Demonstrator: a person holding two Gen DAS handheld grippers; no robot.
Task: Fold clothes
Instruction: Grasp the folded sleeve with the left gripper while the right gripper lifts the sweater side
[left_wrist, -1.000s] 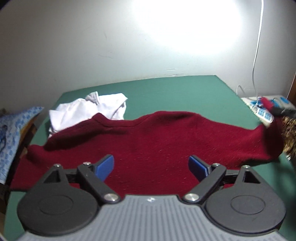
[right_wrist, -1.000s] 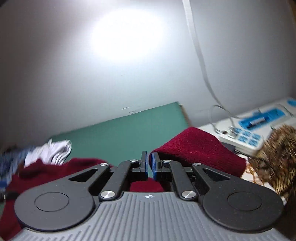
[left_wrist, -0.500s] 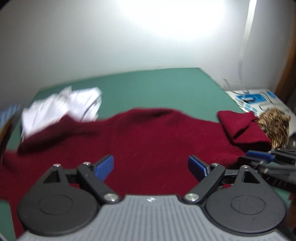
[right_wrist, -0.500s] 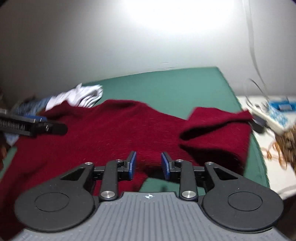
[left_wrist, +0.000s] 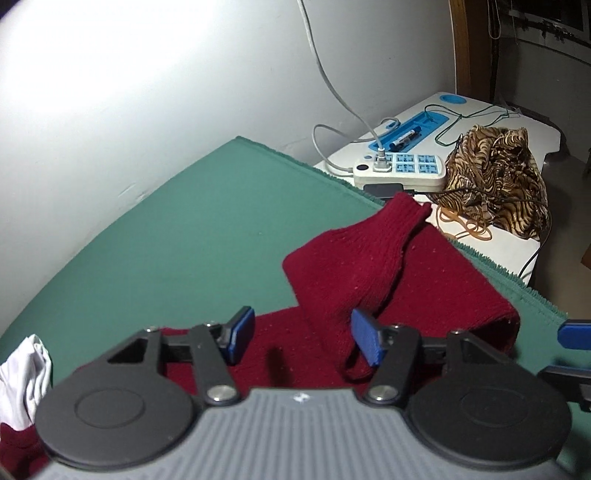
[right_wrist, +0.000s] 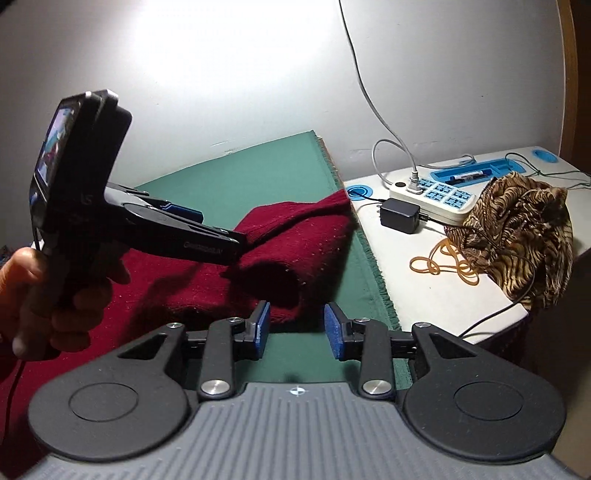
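your left gripper (left_wrist: 303, 339) stands wide and holds nothing, and the folded-back sleeve (left_wrist: 354, 266) of the red sweater (left_wrist: 443, 291) lies straight ahead of it, its long axis running away toward the far right corner, cuff farthest from you. your right gripper (right_wrist: 297, 328) is parted too, also holding nothing, just short of the sleeve's near fold. the left looks the nearer one for smoothing or pinching that sleeve. the sweater rests on a green mat (left_wrist: 192, 229), close to its right edge; beyond it a white side table (right_wrist: 424, 291) carries a power strip (right_wrist: 432, 192) and patterned cloth (right_wrist: 524, 229).
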